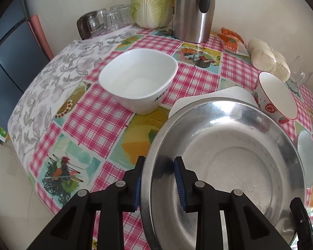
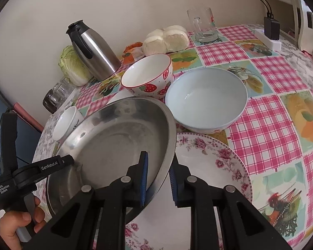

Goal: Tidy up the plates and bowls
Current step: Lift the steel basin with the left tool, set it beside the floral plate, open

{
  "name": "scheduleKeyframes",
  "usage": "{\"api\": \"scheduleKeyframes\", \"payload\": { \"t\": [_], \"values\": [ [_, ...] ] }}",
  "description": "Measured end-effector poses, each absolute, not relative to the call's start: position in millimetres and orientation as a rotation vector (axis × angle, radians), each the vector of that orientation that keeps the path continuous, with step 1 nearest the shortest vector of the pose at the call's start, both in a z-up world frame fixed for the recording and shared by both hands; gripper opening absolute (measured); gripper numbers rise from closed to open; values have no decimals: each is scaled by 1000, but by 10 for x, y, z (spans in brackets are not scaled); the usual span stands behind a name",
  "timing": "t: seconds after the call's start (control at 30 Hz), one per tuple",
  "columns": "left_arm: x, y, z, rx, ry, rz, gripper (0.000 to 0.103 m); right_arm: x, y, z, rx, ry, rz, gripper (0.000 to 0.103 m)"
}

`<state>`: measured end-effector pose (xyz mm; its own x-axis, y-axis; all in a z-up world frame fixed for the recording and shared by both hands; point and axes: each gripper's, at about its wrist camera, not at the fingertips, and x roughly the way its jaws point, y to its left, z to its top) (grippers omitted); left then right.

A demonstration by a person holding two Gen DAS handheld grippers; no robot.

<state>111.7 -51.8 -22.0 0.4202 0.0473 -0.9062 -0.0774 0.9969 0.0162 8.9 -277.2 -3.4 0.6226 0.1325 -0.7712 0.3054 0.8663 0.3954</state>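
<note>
A steel plate [image 1: 229,156] is held tilted above the table by both grippers. My left gripper [image 1: 159,182] is shut on its left rim, and it also shows in the right wrist view [image 2: 58,162]. My right gripper [image 2: 158,179] is shut on the plate's [image 2: 119,139] right rim. A floral plate [image 2: 208,166] lies under it. A white square bowl [image 1: 138,80] stands to the left. A strawberry bowl [image 2: 148,77] and a pale blue bowl [image 2: 206,98] stand behind the plates. A white dish [image 1: 215,96] peeks from behind the steel plate.
A steel thermos [image 1: 193,10], a cabbage [image 1: 151,2], upturned glasses [image 1: 108,18], buns [image 2: 167,38], a snack packet [image 1: 231,39] and a glass mug [image 2: 203,24] line the wall. A power strip with charger [image 2: 270,34] sits far right. The table edge drops off left.
</note>
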Motion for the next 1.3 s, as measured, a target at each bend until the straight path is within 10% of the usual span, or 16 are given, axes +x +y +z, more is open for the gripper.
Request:
{"api": "scheduleKeyframes", "payload": {
  "t": [1.3],
  "values": [
    [1665,-330,-409,-197,1091,-9,36,604,-2536,-186,357,929,-155,24]
  ]
}}
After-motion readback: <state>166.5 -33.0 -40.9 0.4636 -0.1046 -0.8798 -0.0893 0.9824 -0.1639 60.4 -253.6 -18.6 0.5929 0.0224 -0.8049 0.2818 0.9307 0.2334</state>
